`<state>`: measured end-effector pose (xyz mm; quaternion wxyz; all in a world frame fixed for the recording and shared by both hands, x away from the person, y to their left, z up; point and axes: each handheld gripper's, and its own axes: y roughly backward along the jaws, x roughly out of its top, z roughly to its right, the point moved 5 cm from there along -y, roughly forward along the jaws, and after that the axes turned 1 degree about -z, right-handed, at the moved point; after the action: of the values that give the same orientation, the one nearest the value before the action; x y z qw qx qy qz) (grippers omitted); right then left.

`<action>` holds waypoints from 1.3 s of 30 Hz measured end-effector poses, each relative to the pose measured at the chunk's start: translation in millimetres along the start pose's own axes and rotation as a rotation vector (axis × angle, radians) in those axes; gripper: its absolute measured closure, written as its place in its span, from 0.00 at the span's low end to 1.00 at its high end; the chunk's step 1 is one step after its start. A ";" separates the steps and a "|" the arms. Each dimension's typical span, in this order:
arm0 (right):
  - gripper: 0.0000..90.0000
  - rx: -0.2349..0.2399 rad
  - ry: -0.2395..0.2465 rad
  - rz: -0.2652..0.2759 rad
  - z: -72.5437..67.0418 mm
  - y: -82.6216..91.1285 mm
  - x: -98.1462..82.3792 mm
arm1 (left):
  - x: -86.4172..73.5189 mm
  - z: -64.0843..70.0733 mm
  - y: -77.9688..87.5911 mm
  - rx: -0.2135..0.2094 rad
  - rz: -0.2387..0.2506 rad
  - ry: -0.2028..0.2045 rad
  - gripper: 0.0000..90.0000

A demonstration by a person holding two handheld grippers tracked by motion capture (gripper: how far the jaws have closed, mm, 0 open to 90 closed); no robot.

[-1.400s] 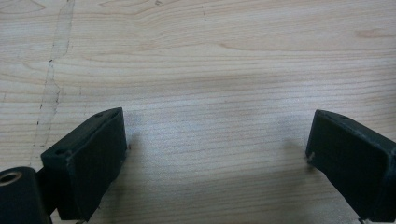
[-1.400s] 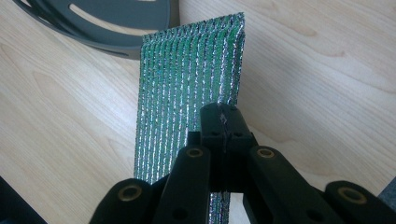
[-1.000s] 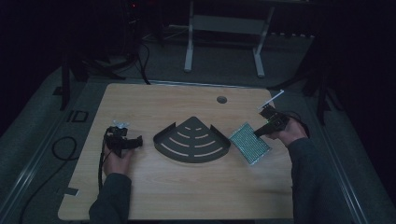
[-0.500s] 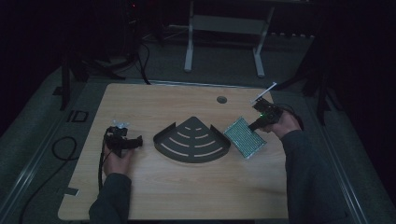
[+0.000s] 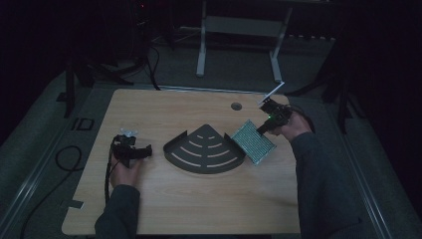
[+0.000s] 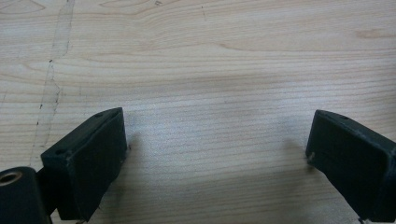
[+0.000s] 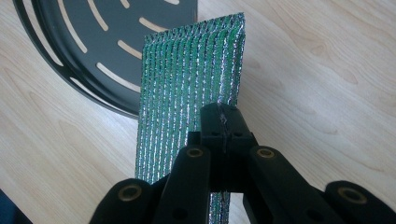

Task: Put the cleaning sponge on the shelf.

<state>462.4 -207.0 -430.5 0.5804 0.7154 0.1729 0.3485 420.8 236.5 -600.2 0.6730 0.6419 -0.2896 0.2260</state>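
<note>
One light wooden table [image 5: 199, 199] carries the rest. On it lies one dark metal fan-shaped slotted tray [image 5: 205, 149]. Just right of that tray, touching its straight edge, is one green-and-silver glittery rectangular sponge pad [image 5: 253, 141]. Beyond the tray is one small round grommet hole [image 5: 236, 106]. There are two black handheld grippers, one [image 5: 134, 152] left of the tray, one [image 5: 266, 127] right of it.

Dark long sleeves, black hand-held gripper [image 5: 130, 151] with trailing cable, brass-ringed pivots on black linkage arms.
</note>
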 end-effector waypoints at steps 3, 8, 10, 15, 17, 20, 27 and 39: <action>1.00 -0.001 0.006 0.000 -1.9 -0.2 5.0 | 0.0 0.0 0.0 0.000 0.000 0.000 0.06; 1.00 0.001 0.006 0.001 -3.9 -1.4 10.5 | 0.1 0.0 -0.1 0.000 0.000 0.000 0.06; 1.00 0.004 0.008 0.005 -5.0 -2.7 14.0 | 0.1 0.0 -0.1 0.000 0.000 0.000 0.06; 1.00 0.009 0.010 0.010 -7.7 -4.8 20.9 | 0.1 0.0 -0.1 0.000 0.000 0.000 0.06; 1.00 0.012 0.010 0.010 -8.8 -6.0 23.3 | 0.1 0.1 -0.1 0.000 0.000 0.000 0.06; 1.00 0.015 0.013 0.012 -10.5 -7.5 26.6 | 0.1 0.0 -0.1 0.000 0.000 0.000 0.06; 1.00 0.025 0.020 0.013 -15.9 -12.1 34.6 | 0.1 0.0 -0.1 0.000 0.000 0.000 0.06; 1.00 0.048 0.022 0.023 -25.0 -24.1 46.4 | 0.1 0.1 -0.1 0.000 0.000 0.001 0.06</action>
<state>481.1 -152.6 -437.5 0.5570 0.7272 0.1795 0.3586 421.0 236.4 -600.2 0.6731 0.6418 -0.2896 0.2263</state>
